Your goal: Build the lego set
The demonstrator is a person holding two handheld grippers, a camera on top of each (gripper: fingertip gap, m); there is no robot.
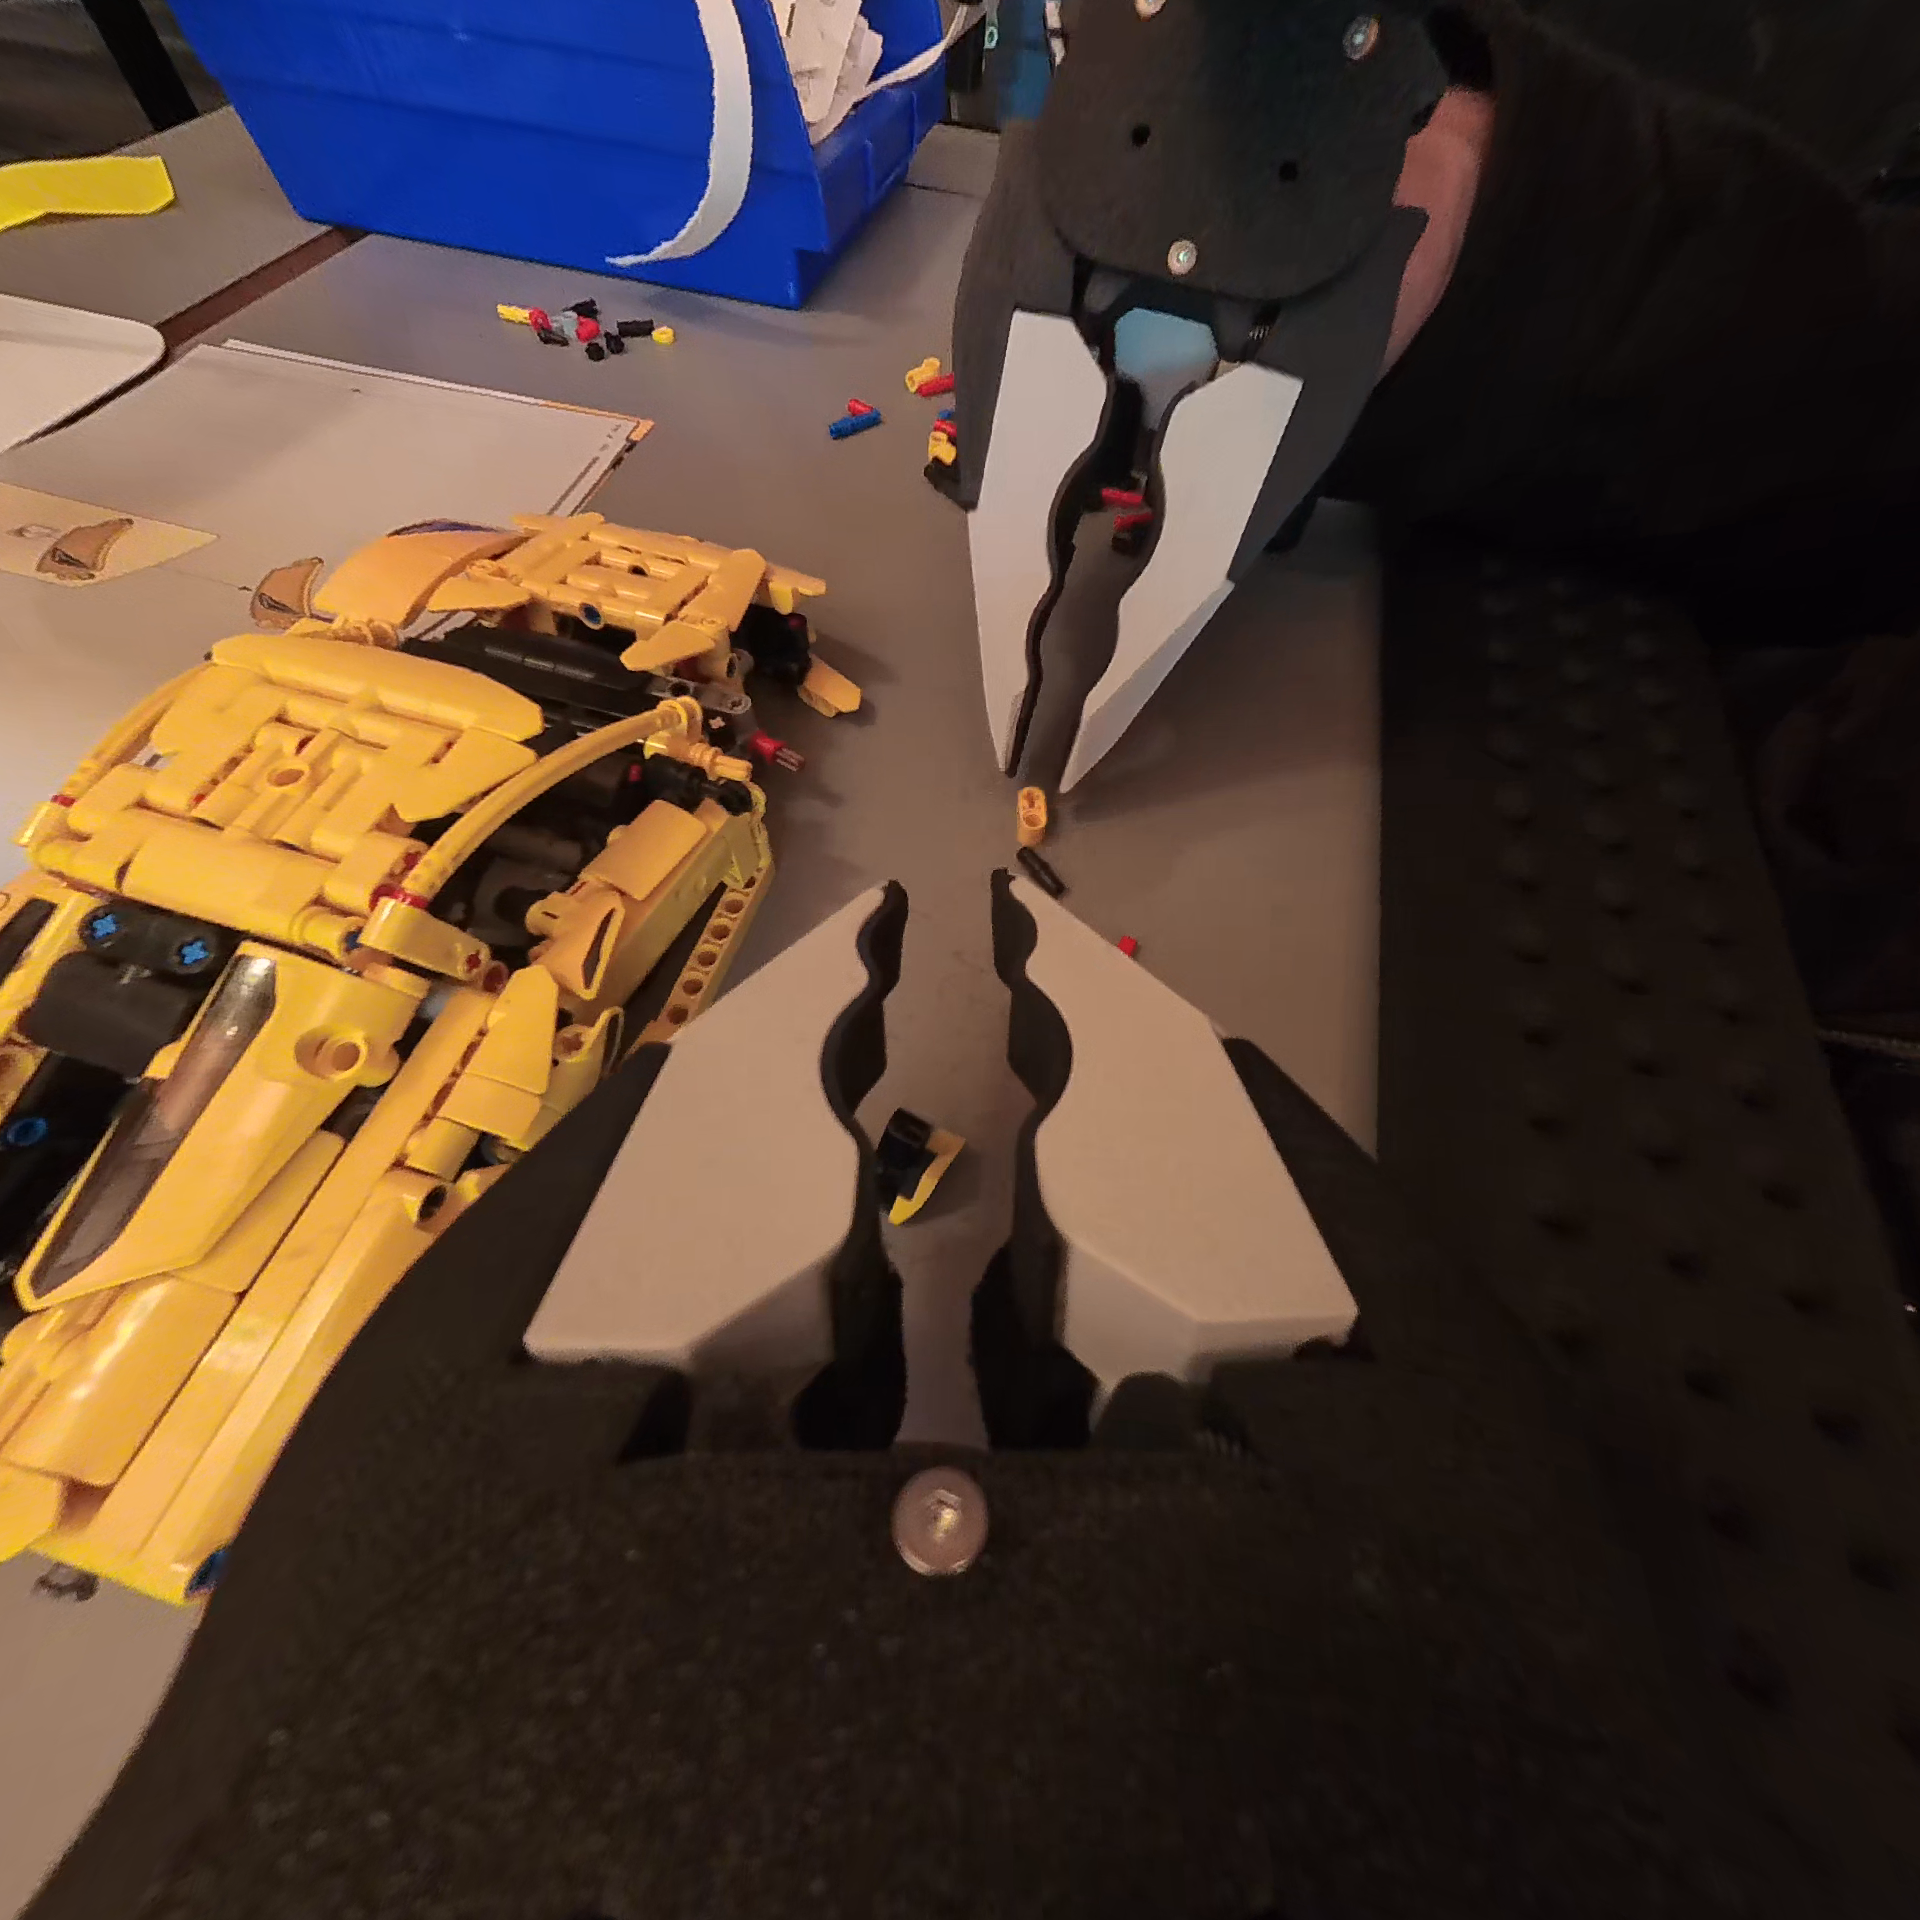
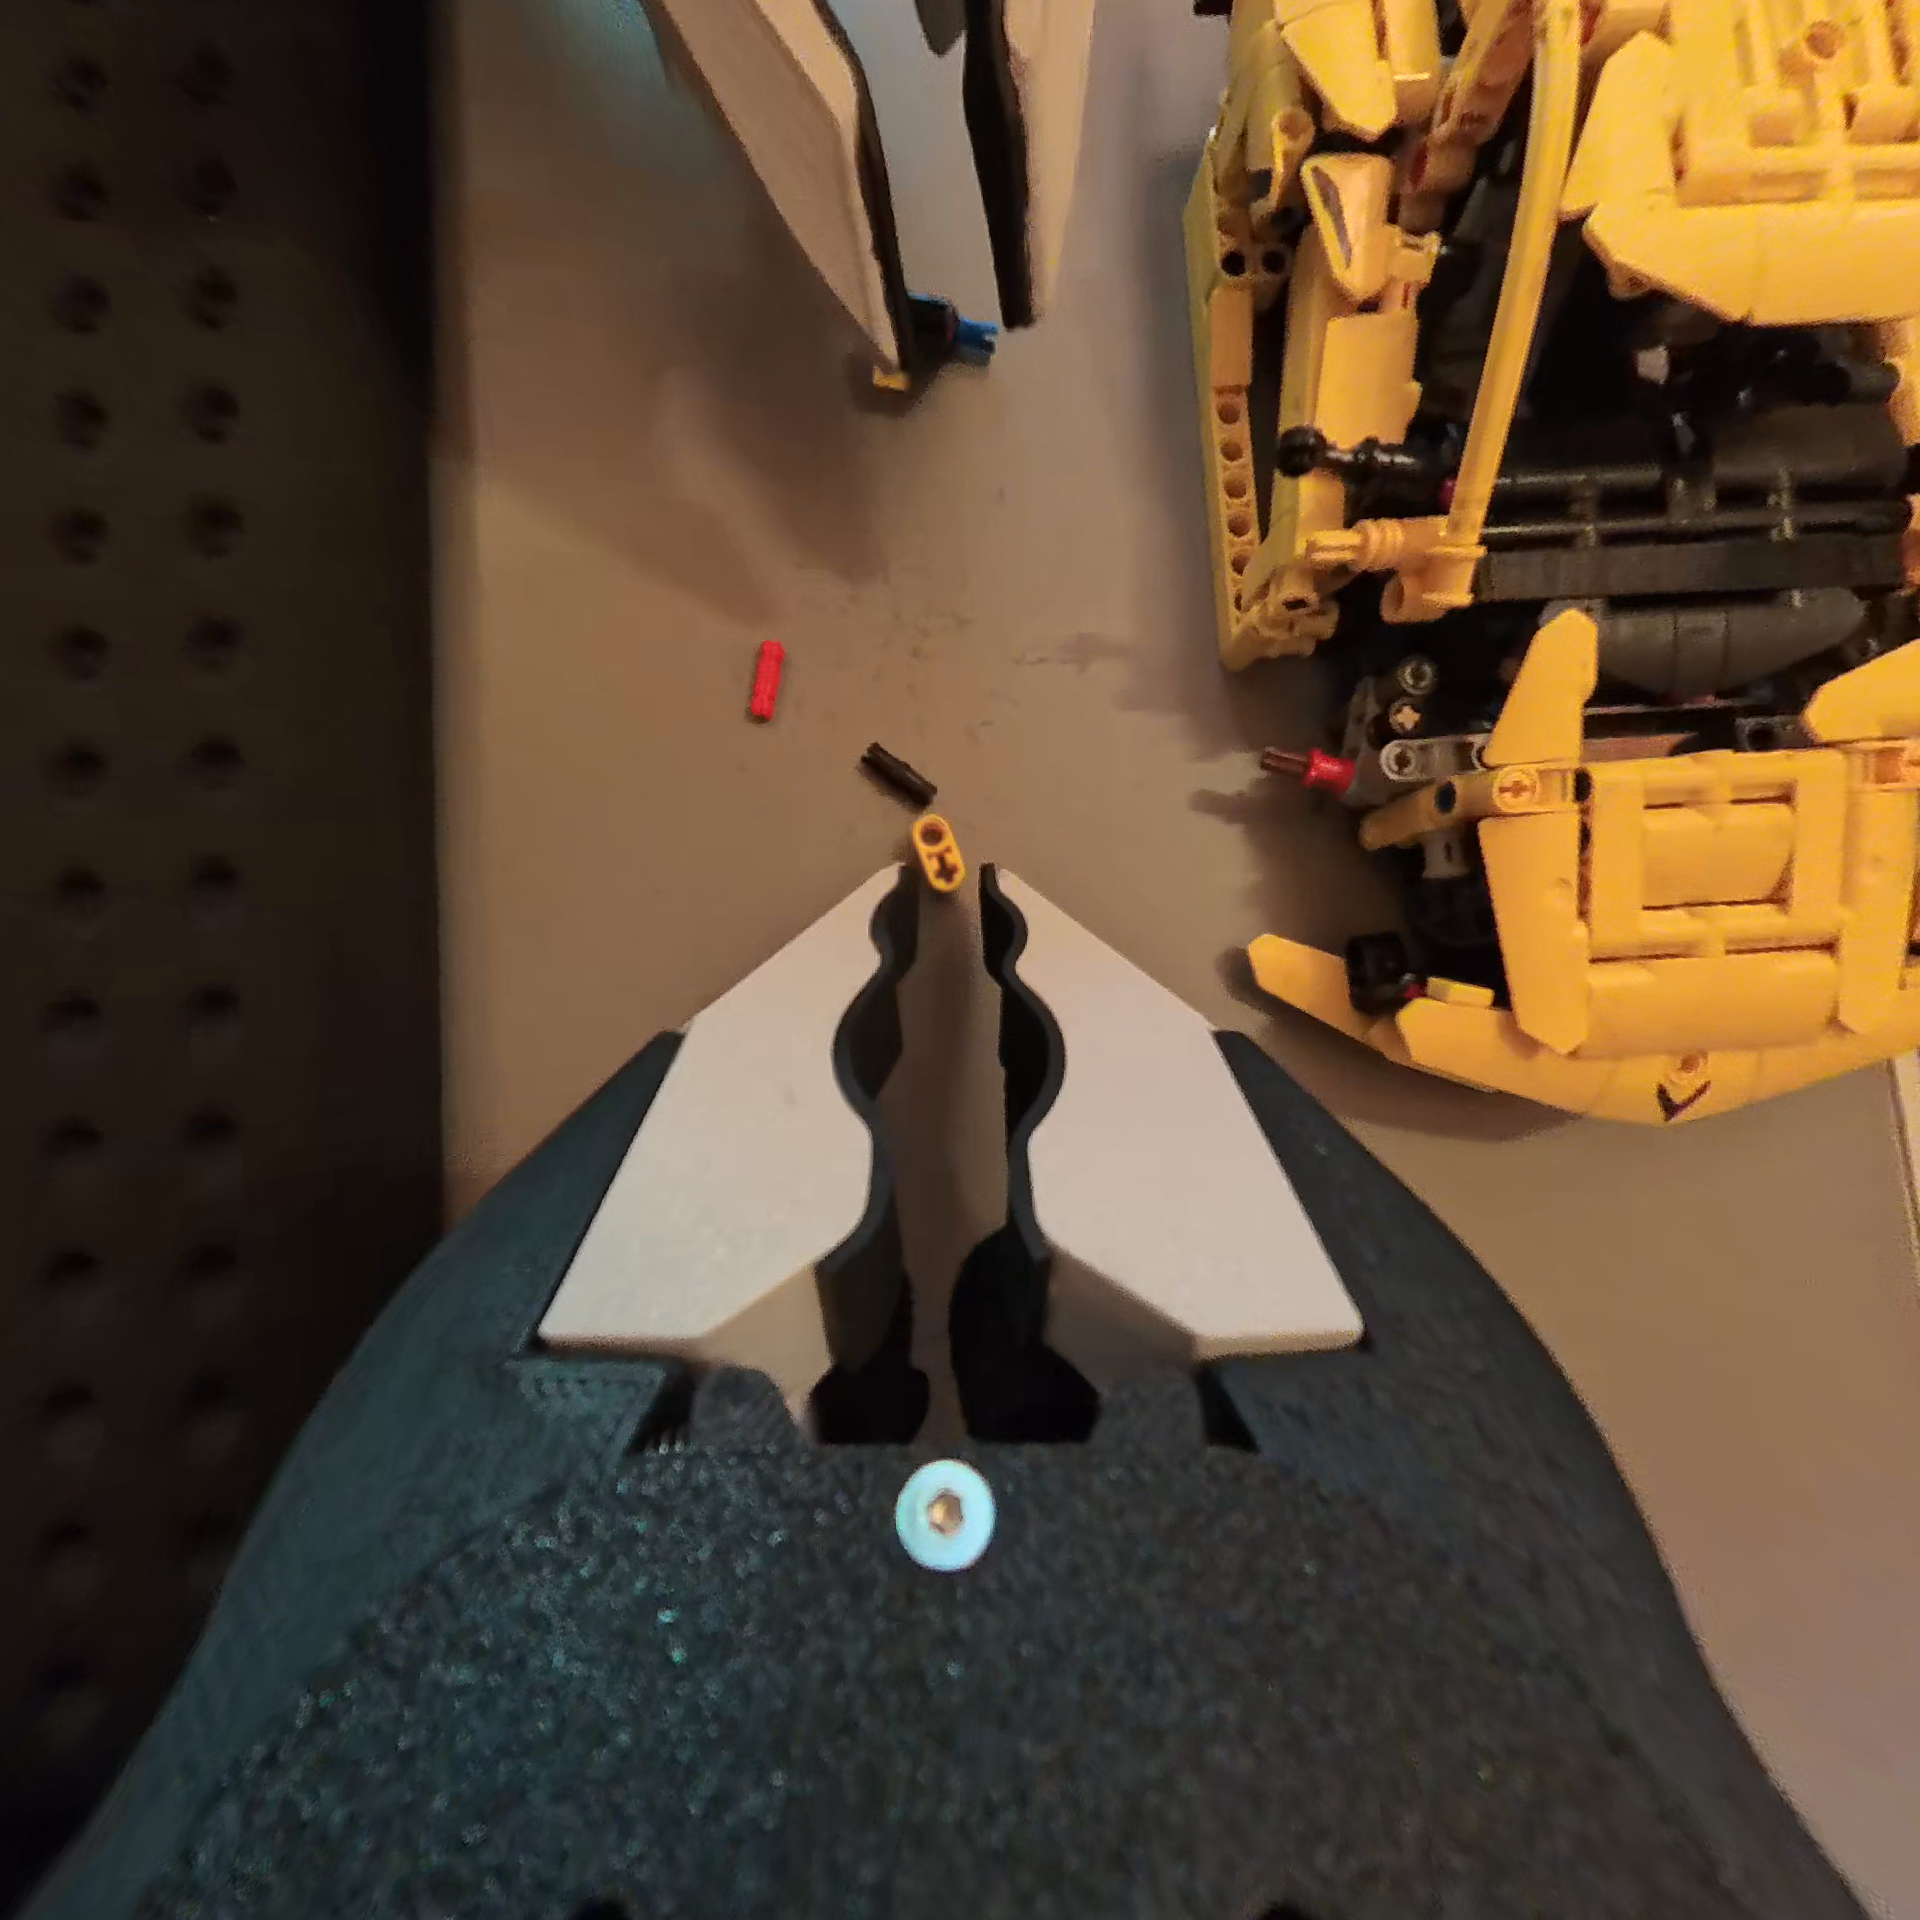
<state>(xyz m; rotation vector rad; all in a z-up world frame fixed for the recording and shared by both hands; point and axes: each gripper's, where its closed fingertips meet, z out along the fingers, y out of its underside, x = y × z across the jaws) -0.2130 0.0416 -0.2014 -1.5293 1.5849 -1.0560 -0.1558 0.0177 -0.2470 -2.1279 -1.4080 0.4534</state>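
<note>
A large yellow Lego car (image 1: pixel 312 935) lies on the grey table (image 1: pixel 1195 935); it also shows in the right wrist view (image 2: pixel 1558 520). My right gripper (image 2: pixel 942 871) is slightly open, with its tips down at a small yellow connector (image 2: pixel 938 854) that lies on the table between them. A black pin (image 2: pixel 899 774) and a red pin (image 2: pixel 767 681) lie just beyond. My left gripper (image 1: pixel 948 883) is open and empty, facing the right gripper (image 1: pixel 1037 781). A small black and yellow piece (image 1: pixel 914 1164) lies on the table under its fingers.
A blue bin (image 1: pixel 520 125) stands at the back. An instruction booklet (image 1: pixel 312 436) lies behind the car. Loose small pieces (image 1: pixel 592 327) are scattered near the bin and by the right gripper. A dark studded mat (image 1: pixel 1610 1039) borders the table's right side. The gap from one gripper's tips to the other's is roughly 8 cm. My right tips are roughly 5 cm from the red pin (image 2: pixel 767 681).
</note>
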